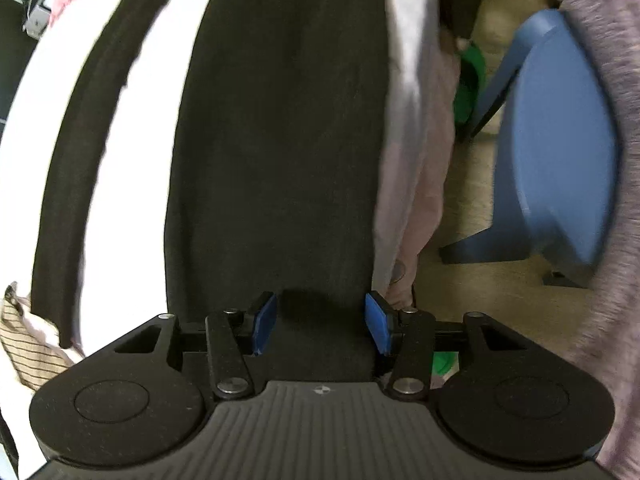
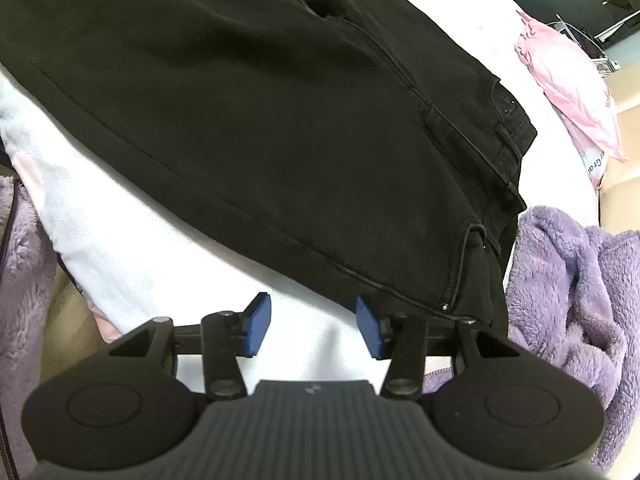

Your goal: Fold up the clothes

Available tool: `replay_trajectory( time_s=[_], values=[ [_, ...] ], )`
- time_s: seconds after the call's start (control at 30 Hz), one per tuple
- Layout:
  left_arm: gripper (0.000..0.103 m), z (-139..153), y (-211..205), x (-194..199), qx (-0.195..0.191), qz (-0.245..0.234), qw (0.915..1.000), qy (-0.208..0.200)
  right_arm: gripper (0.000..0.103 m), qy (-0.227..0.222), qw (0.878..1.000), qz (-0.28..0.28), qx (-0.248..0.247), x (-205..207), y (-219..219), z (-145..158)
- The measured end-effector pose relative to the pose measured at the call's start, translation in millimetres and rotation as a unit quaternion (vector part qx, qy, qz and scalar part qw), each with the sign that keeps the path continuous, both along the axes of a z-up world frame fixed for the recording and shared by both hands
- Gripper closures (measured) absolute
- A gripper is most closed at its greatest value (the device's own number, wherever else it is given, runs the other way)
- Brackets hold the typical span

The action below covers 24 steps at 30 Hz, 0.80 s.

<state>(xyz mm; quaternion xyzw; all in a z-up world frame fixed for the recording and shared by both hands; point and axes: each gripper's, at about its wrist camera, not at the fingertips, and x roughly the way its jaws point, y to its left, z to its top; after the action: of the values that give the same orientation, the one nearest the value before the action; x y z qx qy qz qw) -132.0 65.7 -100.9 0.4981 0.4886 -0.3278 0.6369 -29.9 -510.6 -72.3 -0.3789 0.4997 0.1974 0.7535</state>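
Note:
Black trousers point(image 2: 280, 120) lie spread on a white bed point(image 2: 132, 256). In the left wrist view one black leg point(image 1: 280, 140) runs away from me and its end lies between the blue pads of my open left gripper point(image 1: 321, 322). A second black leg point(image 1: 76, 152) lies further left. My right gripper point(image 2: 308, 330) is open and empty over the white sheet, just short of the trousers' side seam near the waistband point(image 2: 508, 148).
A purple fleece garment point(image 2: 572, 292) lies at the right of the bed and also at the left point(image 2: 20, 280). A pink item point(image 2: 568, 92) sits at the far right. A blue plastic stool point(image 1: 552, 152) stands on the wooden floor beside the bed. A striped cloth point(image 1: 28, 344) lies at the left.

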Motion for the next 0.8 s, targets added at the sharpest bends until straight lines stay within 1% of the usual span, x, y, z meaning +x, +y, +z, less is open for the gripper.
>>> replay_trajectory(
  time_s=[0.03,0.1,0.13,0.2,0.27,0.4,0.5,0.6,0.7,0.73,0.8],
  values=[
    [0.064,-4.4,0.6,5.9,0.0,0.009,1.0,0.002,0.051,0.001,1.0,0.0,-0.002,0.0,0.3,-0.4],
    [0.071,-7.2,1.4,12.5,-0.008,0.023,0.9997,0.009,0.051,0.001,1.0,0.0,-0.003,-2.2,1.9,0.7],
    [0.081,-5.9,2.0,12.3,-0.012,0.023,0.9996,0.013,0.05,0.0,1.0,0.001,-0.003,-3.0,2.3,1.5],
    [0.096,-2.2,2.7,7.5,-0.018,0.018,0.9995,0.02,0.05,-0.004,1.0,0.002,-0.002,-4.2,2.6,3.1],
    [0.097,3.3,2.4,-4.4,-0.013,0.003,0.9999,0.002,0.05,-0.006,1.0,-0.002,-0.005,-4.9,1.9,3.1],
    [0.099,24.3,3.5,-21.9,-0.019,0.001,0.9996,-0.022,0.05,-0.009,1.0,0.001,-0.022,-2.8,-2.5,-0.4],
    [0.099,40.3,2.3,-40.4,-0.021,-0.02,0.9994,-0.015,0.049,-0.018,0.999,0.014,-0.044,-4.1,-8.4,-0.4],
    [0.1,40.8,-4.9,-57.2,-0.012,-0.046,0.9989,0.002,0.048,-0.032,0.996,0.03,-0.074,-5.8,-16.3,-0.1],
    [0.1,40.7,-11.7,-53.6,-0.003,-0.045,0.999,0.003,0.045,-0.047,0.992,0.061,-0.105,-8.9,-19.5,-3.9],
    [0.1,42.1,-10.7,-50.7,-0.005,-0.037,0.9993,0.005,0.043,-0.051,0.989,0.076,-0.117,-10.4,-18.9,-6.9],
    [0.1,44.3,-9.0,-47.6,-0.008,-0.028,0.9996,0.005,0.042,-0.059,0.981,0.119,-0.143,-15.3,-14.5,-15.8]
  ],
)
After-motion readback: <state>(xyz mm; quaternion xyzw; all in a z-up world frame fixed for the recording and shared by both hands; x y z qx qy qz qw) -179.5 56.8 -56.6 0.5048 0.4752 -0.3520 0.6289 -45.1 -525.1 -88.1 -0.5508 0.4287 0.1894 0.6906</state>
